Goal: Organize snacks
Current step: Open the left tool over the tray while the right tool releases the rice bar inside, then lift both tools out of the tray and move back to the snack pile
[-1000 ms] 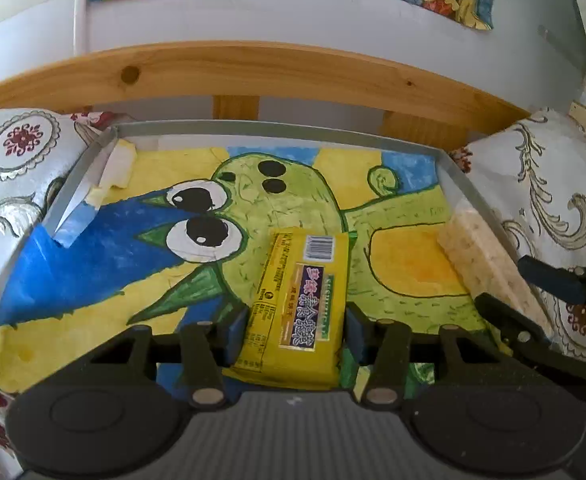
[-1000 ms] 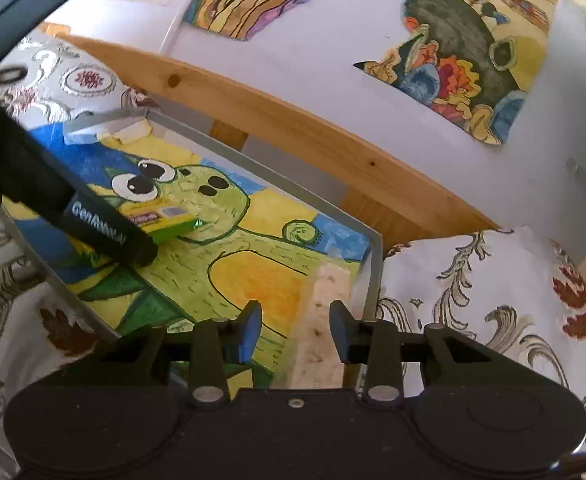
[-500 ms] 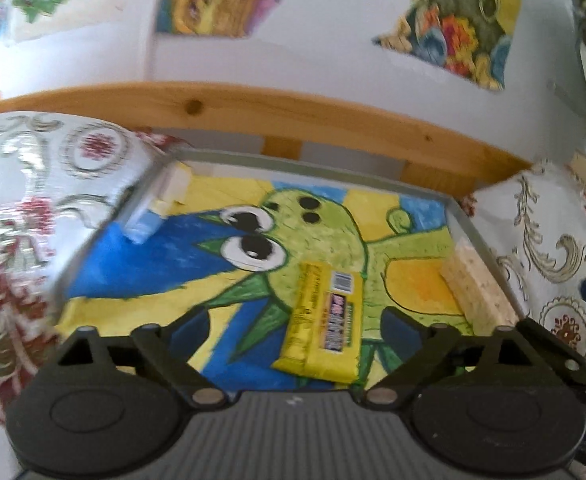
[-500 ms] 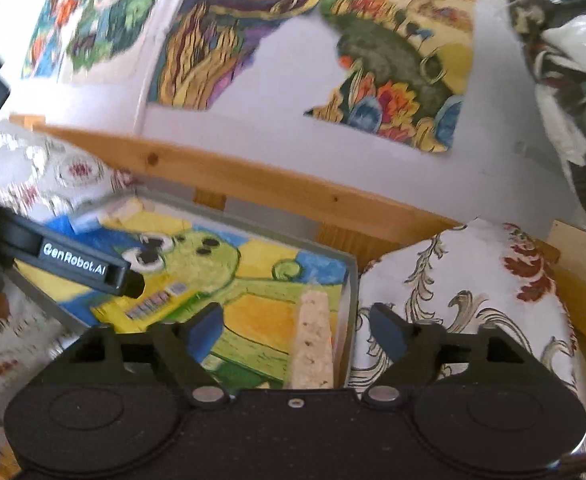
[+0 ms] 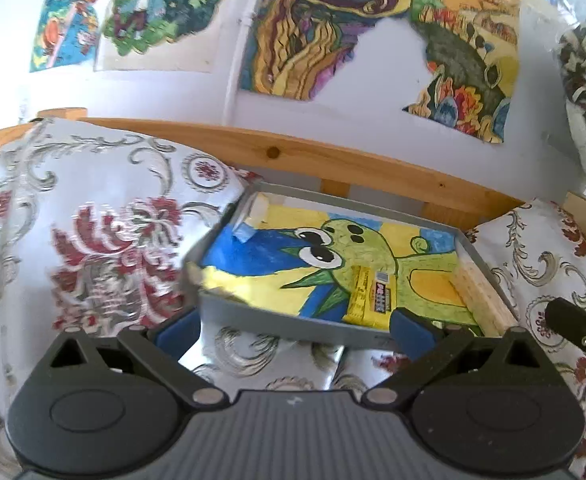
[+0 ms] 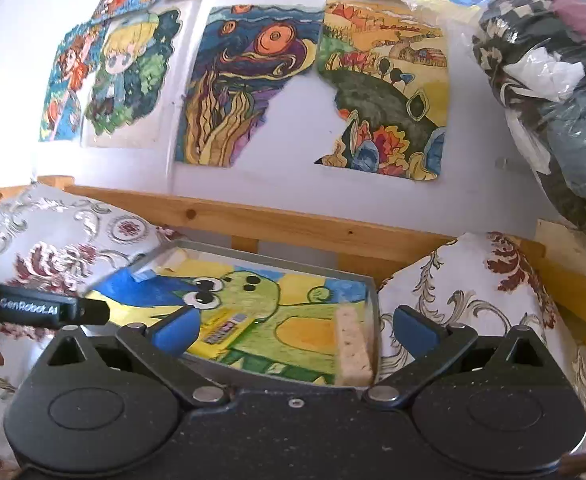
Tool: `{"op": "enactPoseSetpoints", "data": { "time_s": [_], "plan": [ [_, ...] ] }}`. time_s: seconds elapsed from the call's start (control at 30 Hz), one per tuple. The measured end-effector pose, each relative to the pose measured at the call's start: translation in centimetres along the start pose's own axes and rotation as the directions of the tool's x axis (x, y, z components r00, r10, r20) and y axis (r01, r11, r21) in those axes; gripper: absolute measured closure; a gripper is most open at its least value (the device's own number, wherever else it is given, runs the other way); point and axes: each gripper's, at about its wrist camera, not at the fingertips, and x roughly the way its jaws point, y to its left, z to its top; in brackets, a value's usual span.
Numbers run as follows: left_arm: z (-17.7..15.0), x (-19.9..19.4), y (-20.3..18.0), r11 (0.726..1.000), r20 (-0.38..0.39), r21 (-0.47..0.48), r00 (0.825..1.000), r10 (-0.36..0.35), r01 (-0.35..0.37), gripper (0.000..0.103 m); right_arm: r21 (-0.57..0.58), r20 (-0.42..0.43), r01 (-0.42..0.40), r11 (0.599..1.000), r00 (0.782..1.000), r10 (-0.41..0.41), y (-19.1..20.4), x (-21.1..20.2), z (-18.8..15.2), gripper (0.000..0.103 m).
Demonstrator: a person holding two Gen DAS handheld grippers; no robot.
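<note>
We see both grippers, left [image 5: 295, 327] and right [image 6: 295, 330], spread wide and empty. The yellow snack bar [image 5: 372, 295] lies in the gray tray [image 5: 277, 326], its near end hidden by the tray wall; its label is illegible.

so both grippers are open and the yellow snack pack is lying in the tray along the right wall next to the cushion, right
Not quite. The yellow snack pack lies mid-tray on the green cartoon drawing; the pale cracker bar is what lies along the tray's right wall, as the right wrist view shows. Both the left gripper and right gripper are open.
</note>
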Motion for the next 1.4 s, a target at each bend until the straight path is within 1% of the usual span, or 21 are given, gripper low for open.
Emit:
{"op": "enactPoseSetpoints", "data": {
  "time_s": [0.13,0.37,0.6,0.7,0.77,0.87,0.93,1.13,1.27,1.4],
  "plan": [
    [-0.9,-2.6,1.1,1.000,0.024,0.004,1.000,0.002,-0.002,0.001,0.015,0.005,-0.010,1.000,1.000,0.010,1.2,-2.2,-0.2,0.001],
    [-2.3,-5.8,3.2,1.000,0.037,-0.006,0.999,0.016,-0.015,0.001,0.009,-0.002,-0.040,0.999,0.999,0.040,3.4,-5.7,-1.0,0.001],
    [-4.6,-8.5,5.7,0.999,-0.012,-0.030,1.000,0.020,-0.020,0.001,-0.005,-0.040,-0.074,0.997,0.996,0.074,5.9,-8.8,-3.1,0.001],
    [-5.7,-9.6,6.6,0.999,-0.026,-0.027,0.999,0.022,-0.022,0.001,-0.006,-0.086,-0.094,0.996,0.992,0.094,7.0,-9.9,-4.1,0.001],
    [-6.4,-10.1,7.1,0.999,-0.046,-0.012,0.999,0.029,-0.029,0.001,0.012,-0.117,-0.109,0.994,0.987,0.109,7.5,-10.5,-4.8,0.001],
    [-7.2,-10.4,7.6,0.999,-0.114,0.028,0.993,0.021,-0.017,0.001,0.037,-0.154,-0.109,0.993,0.982,0.113,8.2,-11.2,-6.0,0.001],
    [-7.8,-10.7,7.9,0.998,-0.139,0.055,0.990,0.026,-0.019,0.001,0.053,-0.185,-0.111,0.992,0.976,0.119,8.7,-11.5,-6.8,0.001],
    [-9.3,-10.7,7.9,0.991,-0.178,0.137,0.984,0.027,-0.002,0.001,0.060,-0.280,-0.120,0.991,0.951,0.132,10.2,-11.2,-8.6,0.001],
    [-9.9,-10.0,7.3,0.984,-0.191,0.177,0.981,0.022,0.013,0.001,0.054,-0.305,-0.123,0.991,0.943,0.134,10.5,-10.6,-8.9,0.001],
    [-10.3,-9.6,7.2,0.982,-0.205,0.186,0.979,0.014,0.025,0.001,0.063,-0.336,-0.124,0.990,0.932,0.138,10.6,-10.1,-9.5,0.001]
  ]
}}
